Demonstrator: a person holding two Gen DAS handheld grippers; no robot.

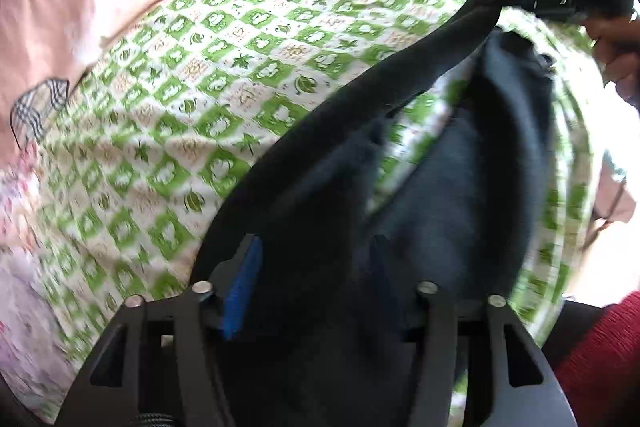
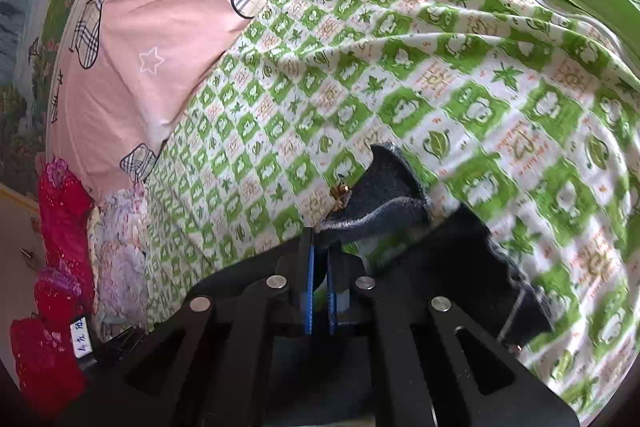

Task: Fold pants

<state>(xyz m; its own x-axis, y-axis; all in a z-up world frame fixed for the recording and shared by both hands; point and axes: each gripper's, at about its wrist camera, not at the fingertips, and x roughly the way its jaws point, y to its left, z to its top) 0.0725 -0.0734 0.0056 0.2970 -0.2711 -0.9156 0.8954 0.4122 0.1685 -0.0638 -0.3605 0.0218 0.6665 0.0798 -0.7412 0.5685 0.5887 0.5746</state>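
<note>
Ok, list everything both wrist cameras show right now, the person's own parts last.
pants: one, dark navy, on the bed, one end pinched and lifted
sheet: one, green-and-white check, under the pants
quilt: one, pink, plaid hearts, left of the sheet
red fabric: one, far left edge
left hand-held gripper: one, black, open over the pants
right hand-held gripper: one, black, shut on the pants
hand: one, on the right hand-held gripper

A bed with a green and white checked sheet (image 2: 400, 75) fills the view. A pink pillow (image 2: 160, 27) lies on it. Bright light, maybe from a window.
</note>
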